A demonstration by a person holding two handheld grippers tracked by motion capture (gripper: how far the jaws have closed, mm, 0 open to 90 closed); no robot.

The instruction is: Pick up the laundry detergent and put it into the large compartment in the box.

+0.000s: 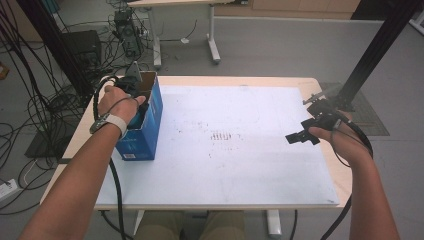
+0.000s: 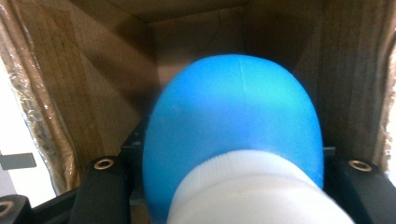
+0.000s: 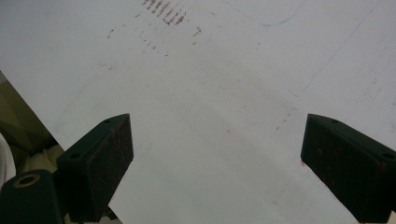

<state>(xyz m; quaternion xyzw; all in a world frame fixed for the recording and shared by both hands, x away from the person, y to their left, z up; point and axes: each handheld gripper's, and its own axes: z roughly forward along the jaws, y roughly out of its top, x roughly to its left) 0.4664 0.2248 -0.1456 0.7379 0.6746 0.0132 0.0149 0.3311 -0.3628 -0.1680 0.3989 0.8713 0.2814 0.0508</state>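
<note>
Blue bottle (image 2: 233, 126) with a white cap (image 2: 254, 191) sits inside the open blue cardboard box (image 1: 145, 127), which stands at the left side of the tabletop (image 1: 225, 150), toward its far edge. The left tool (image 2: 233, 163) reaches down into that box and pinches the bottle between its two black jaws, one pressed against each side of the rounded body (the brown inner walls of the box close in all around it). In the high view the left hand (image 1: 120, 102) hovers over the box opening. At the right edge of the tabletop the right hand (image 1: 335, 135) holds the right tool (image 3: 217, 158) above the bare white surface, its jaws spread wide with nothing between them, touching nothing. Faint reddish marks (image 1: 220, 136) dot the middle of the white sheet.
</note>
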